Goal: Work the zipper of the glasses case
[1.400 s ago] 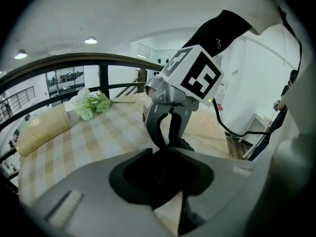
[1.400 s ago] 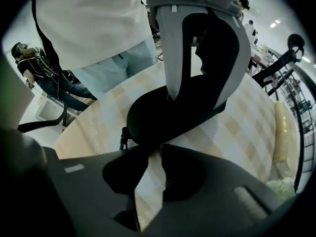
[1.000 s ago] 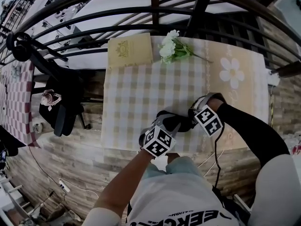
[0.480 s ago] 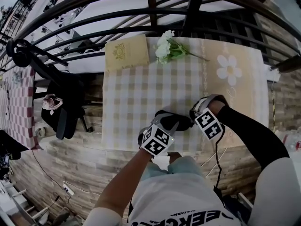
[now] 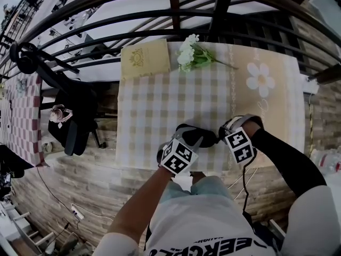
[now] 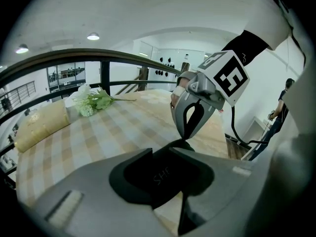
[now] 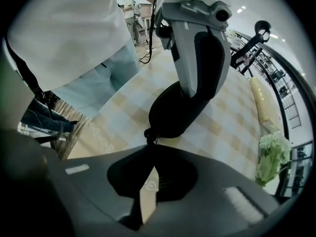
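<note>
A black glasses case lies near the front edge of the checked tablecloth. My left gripper is shut on the case's near end; in the left gripper view the black shell fills the space between its jaws. My right gripper points straight down at the case's right end. It is shut on the small zipper pull, which sticks out from the case. From the left gripper view, the right gripper stands just beyond the case. Most of the zipper line is hidden.
At the table's far side lie a bunch of white flowers and a beige cushion. A black metal railing curves behind the table. A black chair stands left of it. The table's front edge runs right under both grippers.
My right gripper has shifted a little to the right and rolled, still pinched shut at the case's end. The left gripper and the case have stayed put.
</note>
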Available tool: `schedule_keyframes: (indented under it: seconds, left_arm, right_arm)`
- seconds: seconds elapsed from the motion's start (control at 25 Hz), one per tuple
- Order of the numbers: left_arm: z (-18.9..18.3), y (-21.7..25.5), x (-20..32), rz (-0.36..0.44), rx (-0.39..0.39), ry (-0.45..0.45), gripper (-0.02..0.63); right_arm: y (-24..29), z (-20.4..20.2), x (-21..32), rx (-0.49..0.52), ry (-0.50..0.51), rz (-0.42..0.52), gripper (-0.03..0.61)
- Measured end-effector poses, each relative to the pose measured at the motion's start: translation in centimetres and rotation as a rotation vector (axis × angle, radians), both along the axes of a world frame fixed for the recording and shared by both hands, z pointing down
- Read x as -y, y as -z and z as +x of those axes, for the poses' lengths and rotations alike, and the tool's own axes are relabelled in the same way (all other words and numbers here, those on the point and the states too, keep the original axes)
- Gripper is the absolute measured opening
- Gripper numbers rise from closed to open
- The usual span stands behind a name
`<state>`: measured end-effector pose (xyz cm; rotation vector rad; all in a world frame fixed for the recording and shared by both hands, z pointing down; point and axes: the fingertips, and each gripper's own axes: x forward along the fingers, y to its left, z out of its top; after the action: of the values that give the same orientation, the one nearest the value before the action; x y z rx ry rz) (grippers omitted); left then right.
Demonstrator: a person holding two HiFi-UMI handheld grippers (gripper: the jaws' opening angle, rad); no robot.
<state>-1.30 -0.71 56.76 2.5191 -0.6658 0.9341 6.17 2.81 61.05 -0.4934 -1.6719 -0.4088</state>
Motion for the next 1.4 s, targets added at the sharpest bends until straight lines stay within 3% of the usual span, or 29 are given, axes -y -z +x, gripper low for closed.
schedule_keyframes:
  seconds: [0.32,0.64,0.84,1.12,1.4]
  left_arm:
    - [0.1,0.0,0.0,0.001,0.003,0.006,0.106]
    - [0.1,0.0,0.1,0.004,0.003,0.010,0.106]
    - [0.0,0.1,0.2,0.006,0.003,0.011,0.106]
    - [0.1,0.1,0.0,0.010,-0.003,0.013,0.106]
    - [0.0,0.1,0.1,0.031,0.006,0.015,0.106]
  right_arm:
    - [-0.3,0.2,-0.5,0.057,-0.176,-0.091,0.035]
    - [-0.9,-0.2,-0.8,0.107,-0.188,-0.171,0.046]
    - [-0.8,-0.4,-0.7,0.136,-0.264,-0.238,0.044]
    - [-0.3,0.0,-0.4,0.146,-0.379,-0.269,0.031]
    - [0.0,-0.2,-1.4,0.140,-0.432,-0.238,0.034]
